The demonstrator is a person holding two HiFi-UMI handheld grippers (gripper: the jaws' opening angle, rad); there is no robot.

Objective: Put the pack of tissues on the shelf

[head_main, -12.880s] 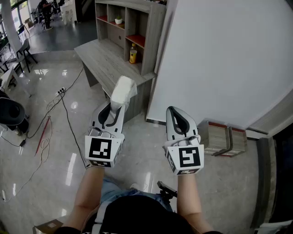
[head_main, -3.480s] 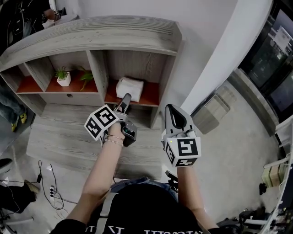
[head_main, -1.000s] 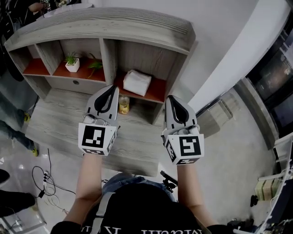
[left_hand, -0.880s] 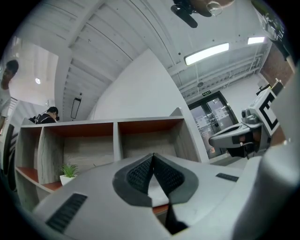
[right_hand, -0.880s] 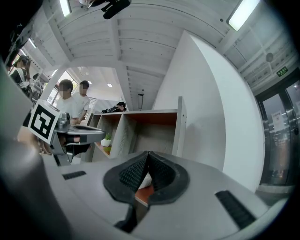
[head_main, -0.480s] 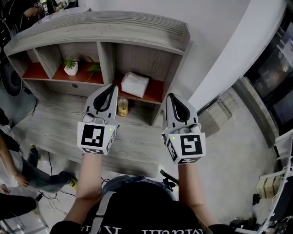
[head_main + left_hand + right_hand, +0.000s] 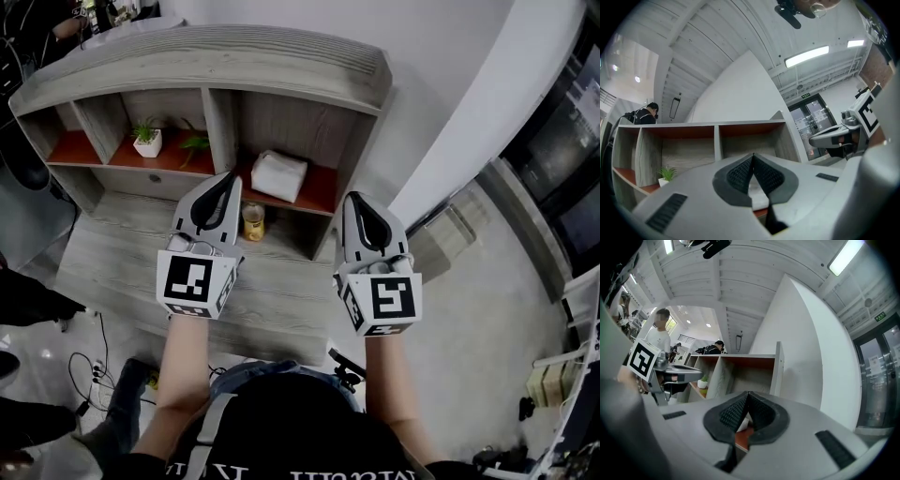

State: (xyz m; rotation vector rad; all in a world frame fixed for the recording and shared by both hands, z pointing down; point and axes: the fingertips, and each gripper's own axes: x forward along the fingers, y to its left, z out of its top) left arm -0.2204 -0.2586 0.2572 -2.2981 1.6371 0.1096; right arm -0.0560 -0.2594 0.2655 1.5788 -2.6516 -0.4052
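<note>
Our left claw point(image 7: 227, 178) and right claw point(image 7: 355, 198) are both clenched on nothing, held above the worktop point(image 7: 281, 291). Beyond them the pack of tissues point(image 7: 279, 176) lies in the right compartment of the shelf point(image 7: 221, 117). We judge it light, soft and slick-wrapped, best pinched across its narrow sides. The left compartment holds a potted plant point(image 7: 147, 142); a bottle point(image 7: 253, 222) stands below.

Small potted plant point(image 7: 147, 142), yellow bottle point(image 7: 252, 222)

Light: bright, even daylight; strip lamp point(image 7: 806, 55) glares, upper right of the left gripper view.
Distortion: fisheye; gripper views' corners black.
Shadows: soft.
</note>
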